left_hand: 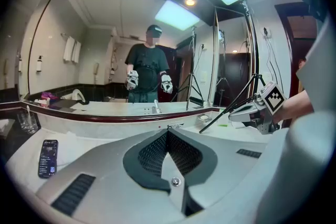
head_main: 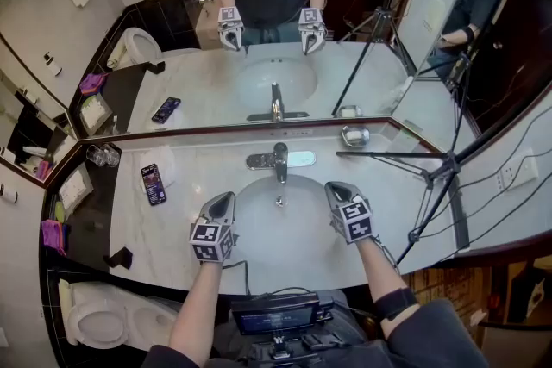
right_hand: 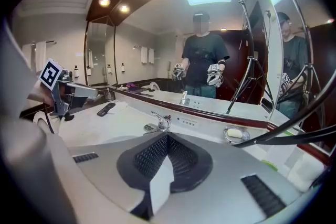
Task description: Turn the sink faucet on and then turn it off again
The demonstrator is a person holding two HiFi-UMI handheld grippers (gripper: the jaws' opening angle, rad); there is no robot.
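While short of the faucet, both hand-held grippers, jaws together.

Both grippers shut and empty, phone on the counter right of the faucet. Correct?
One error: the phone lies on the counter left of the faucet, not right, as the head view shows. The rest holds: the left gripper and right gripper are both shut and empty.

Faucet shiny chrome metal; counter glossy pale marble; mirror polished.
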